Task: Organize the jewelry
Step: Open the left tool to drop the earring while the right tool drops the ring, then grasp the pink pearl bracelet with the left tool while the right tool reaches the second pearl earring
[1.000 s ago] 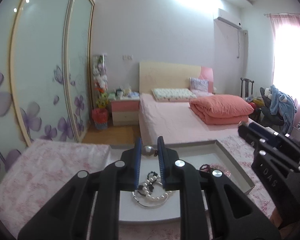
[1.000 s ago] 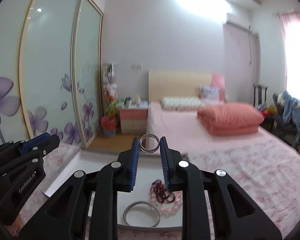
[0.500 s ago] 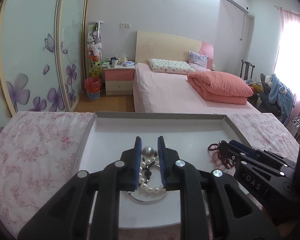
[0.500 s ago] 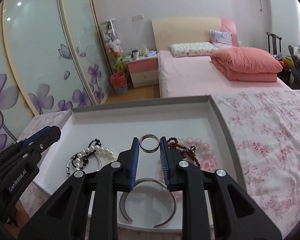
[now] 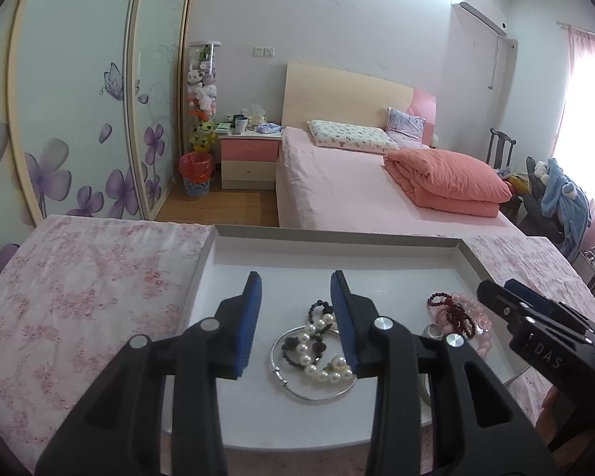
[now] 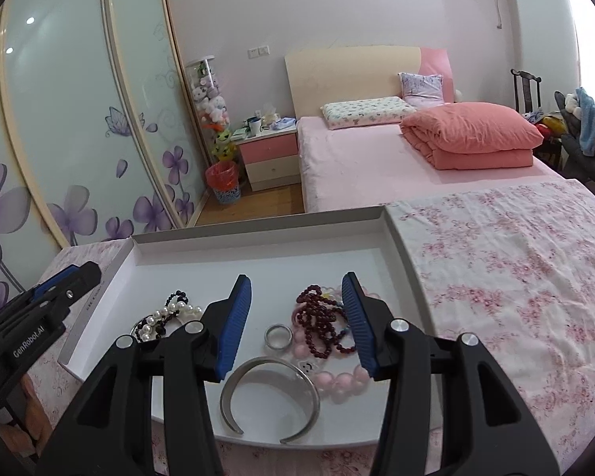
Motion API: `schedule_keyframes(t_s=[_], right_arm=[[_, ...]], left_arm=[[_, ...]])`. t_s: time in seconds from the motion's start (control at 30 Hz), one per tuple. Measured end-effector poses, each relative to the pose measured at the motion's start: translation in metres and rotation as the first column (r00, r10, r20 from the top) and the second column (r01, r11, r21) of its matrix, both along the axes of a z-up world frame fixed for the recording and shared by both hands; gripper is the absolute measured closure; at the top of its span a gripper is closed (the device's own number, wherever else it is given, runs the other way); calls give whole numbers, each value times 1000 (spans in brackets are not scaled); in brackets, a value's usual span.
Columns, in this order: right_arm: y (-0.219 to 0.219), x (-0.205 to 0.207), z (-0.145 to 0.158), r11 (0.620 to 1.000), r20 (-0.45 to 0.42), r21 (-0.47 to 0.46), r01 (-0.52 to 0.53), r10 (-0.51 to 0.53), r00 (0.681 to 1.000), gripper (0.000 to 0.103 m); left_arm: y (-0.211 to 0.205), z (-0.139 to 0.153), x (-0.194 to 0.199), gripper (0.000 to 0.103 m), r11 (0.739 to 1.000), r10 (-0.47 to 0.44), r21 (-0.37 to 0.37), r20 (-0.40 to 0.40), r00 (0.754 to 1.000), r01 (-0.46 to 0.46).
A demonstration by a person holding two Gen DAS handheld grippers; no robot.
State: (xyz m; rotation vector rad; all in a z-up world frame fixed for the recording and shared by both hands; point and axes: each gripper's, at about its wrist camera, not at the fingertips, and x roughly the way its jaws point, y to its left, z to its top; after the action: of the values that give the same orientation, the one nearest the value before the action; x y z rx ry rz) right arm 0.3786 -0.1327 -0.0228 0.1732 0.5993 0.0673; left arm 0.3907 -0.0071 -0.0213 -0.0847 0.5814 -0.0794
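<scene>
White tray (image 6: 258,234) rim near, right gripper (image 6: 297,317) jaws opening over perhaps-steel ring (image 6: 278,335)

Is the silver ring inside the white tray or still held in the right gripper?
In the tray: the ring lies flat on its floor, free of the opening right gripper.

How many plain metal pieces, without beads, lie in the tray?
3: an open cuff nearest the camera, a ring just behind it, and a thin bangle under the pearls at left. Beads may hide more.
</scene>
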Motion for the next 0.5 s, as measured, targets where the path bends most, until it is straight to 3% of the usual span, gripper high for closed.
schedule_keyframes(t_s=[0.27,0.5], right_arm=[[-3,-23,3,999,5,-40,-9,9,1000,54],[-6,-60,-1,997,-14,-71,-29,28,1000,54]], left_arm=[[5,2,-28,66,1000,-20,11,-1,1000,20],[-2,-6,-74,66,992,-123,12,-47,991,124]])
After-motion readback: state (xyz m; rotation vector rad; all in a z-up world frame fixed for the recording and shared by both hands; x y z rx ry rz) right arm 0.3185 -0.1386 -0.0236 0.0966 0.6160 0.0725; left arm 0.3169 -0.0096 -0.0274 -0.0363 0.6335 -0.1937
